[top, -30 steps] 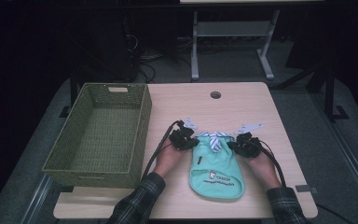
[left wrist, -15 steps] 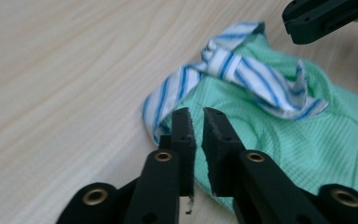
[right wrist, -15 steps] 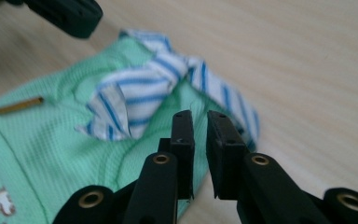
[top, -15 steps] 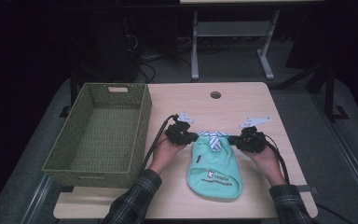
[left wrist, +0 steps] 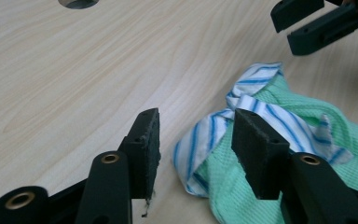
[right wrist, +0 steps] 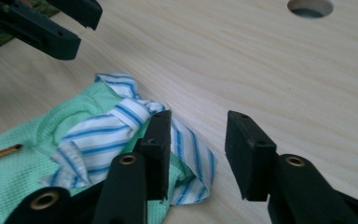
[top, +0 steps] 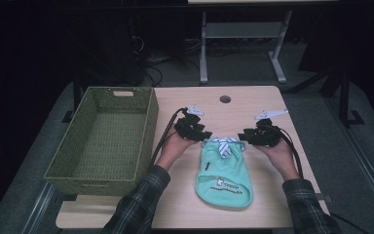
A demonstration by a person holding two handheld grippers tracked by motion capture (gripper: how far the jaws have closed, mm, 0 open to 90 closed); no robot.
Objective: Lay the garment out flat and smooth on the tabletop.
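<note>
A mint-green little garment (top: pixel 224 178) with a blue-and-white striped collar (top: pixel 224 144) lies flat on the wooden table (top: pixel 253 105). My left gripper (top: pixel 205 138) hovers at the collar's left end and my right gripper (top: pixel 244 138) at its right end. Both have just been opening, and their pads press on nothing. In the left gripper view the left gripper (left wrist: pixel 196 140) stands apart above the striped collar (left wrist: pixel 256 77), with the other gripper (left wrist: pixel 314 21) beyond. In the right gripper view the right gripper (right wrist: pixel 198 147) hangs over the collar's edge (right wrist: pixel 121 114).
A green woven basket (top: pixel 102 141) stands at the table's left side, close to my left forearm. A round cable hole (top: pixel 225 99) sits in the far middle of the tabletop. Cables trail from both grippers toward the person.
Both grippers have opened and let go of the collar ends, then lifted slightly and drawn apart. The collar has dropped onto the garment, which stays where it was.
</note>
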